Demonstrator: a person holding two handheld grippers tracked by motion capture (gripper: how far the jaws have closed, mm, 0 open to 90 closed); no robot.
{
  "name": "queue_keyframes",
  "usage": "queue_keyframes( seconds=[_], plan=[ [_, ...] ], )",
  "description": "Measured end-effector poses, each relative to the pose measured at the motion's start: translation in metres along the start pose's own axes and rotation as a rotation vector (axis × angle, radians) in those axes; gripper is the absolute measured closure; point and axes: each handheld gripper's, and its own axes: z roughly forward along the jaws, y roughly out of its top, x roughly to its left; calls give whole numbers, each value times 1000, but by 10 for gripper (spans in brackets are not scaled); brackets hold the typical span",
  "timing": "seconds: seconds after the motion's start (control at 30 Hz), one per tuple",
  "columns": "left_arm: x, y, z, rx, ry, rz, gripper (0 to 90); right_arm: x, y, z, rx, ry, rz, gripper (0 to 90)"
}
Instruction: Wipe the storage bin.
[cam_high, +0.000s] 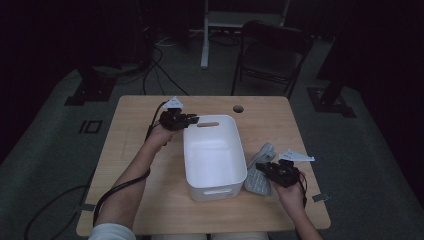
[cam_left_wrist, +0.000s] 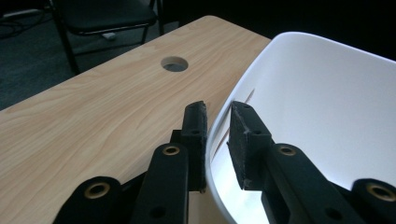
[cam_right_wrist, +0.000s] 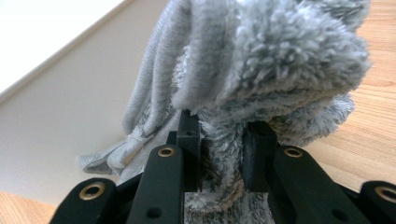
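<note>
A white plastic bin (cam_high: 240, 150) stands in the middle of the wooden table, and nothing lies inside it. My left gripper (cam_high: 192, 119) is at the bin's far left corner. In the left gripper view its jaws (cam_left_wrist: 218, 116) straddle the bin's rim (cam_left_wrist: 243, 79), one pad outside and one inside, pressed on it. A grey fluffy cloth (cam_high: 256, 182) lies against the bin's right wall. My right gripper (cam_high: 262, 167) is shut on it. In the right gripper view the pads (cam_right_wrist: 222, 128) pinch a fold of the cloth (cam_right_wrist: 261, 51), next to the bin's wall (cam_right_wrist: 70, 107).
The table (cam_high: 135, 150) has a round cable hole (cam_high: 238, 108) near its far edge, seen close by in the left gripper view as the hole (cam_left_wrist: 174, 63). A black folding chair (cam_high: 272, 50) stands behind the table. Cables run across the dark floor at the left.
</note>
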Motion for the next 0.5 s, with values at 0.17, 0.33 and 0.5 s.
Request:
queue_keyframes(
  seconds=[0.17,0.33,0.5],
  plan=[
    [0,-15,-24,-10,40,-30,812,-2,2,-4,-12,-12,5,730],
    [0,-25,-43,-11,50,-48,829,-3,3,-7,-21,-15,9,730],
    [4,-17,-43,-22,13,-42,751,-1,4,-5,-21,-13,8,730]
  ],
)
